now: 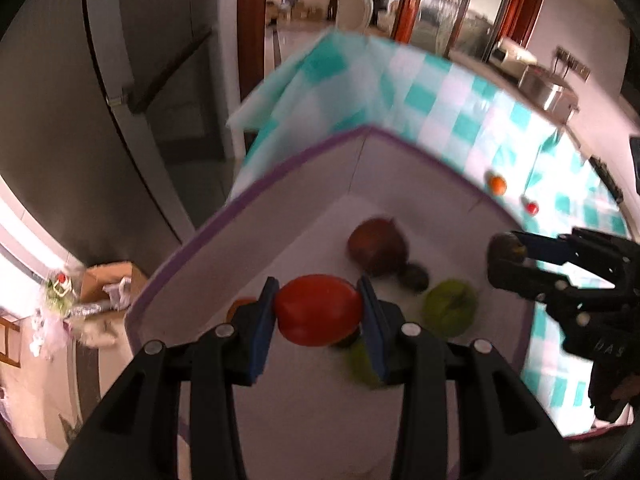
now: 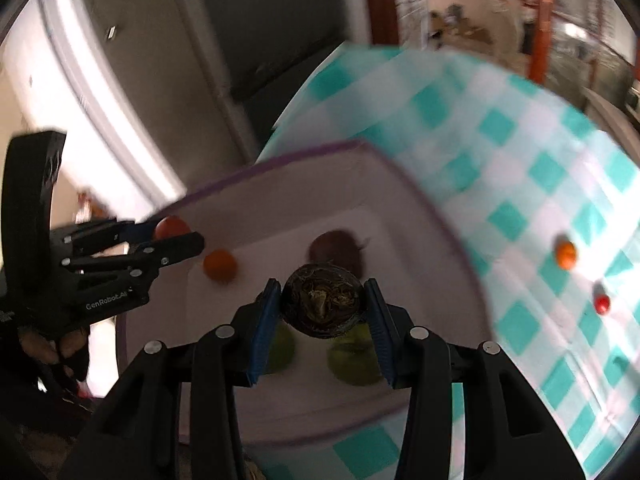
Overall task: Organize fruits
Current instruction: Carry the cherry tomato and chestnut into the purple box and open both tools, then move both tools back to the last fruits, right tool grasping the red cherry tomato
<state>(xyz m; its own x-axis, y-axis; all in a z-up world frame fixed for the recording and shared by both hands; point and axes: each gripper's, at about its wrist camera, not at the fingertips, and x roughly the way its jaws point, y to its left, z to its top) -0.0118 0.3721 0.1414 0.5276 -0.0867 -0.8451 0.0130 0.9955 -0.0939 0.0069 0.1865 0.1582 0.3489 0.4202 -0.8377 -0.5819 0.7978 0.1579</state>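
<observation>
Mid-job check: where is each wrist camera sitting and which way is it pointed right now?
Left wrist: on the left tongs, looking down into the white bin; they grip a red tomato; right tongs enter at right.
Right wrist: on the right tongs, above the bin's near side, gripping a dark round fruit; left tongs at left.
Shared: bin, checked tablecloth, dark red fruit.

Left gripper point(image 1: 319, 312) fingers point(image 1: 264, 320) clamp a red tomato point(image 1: 318, 309) above the white bin point(image 1: 280, 208).

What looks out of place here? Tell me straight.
Two small fruits, an orange one and a red one, sit loose on the checkered tablecloth, outside the white bin that holds the others. Nothing appears spilled or damaged.
</observation>
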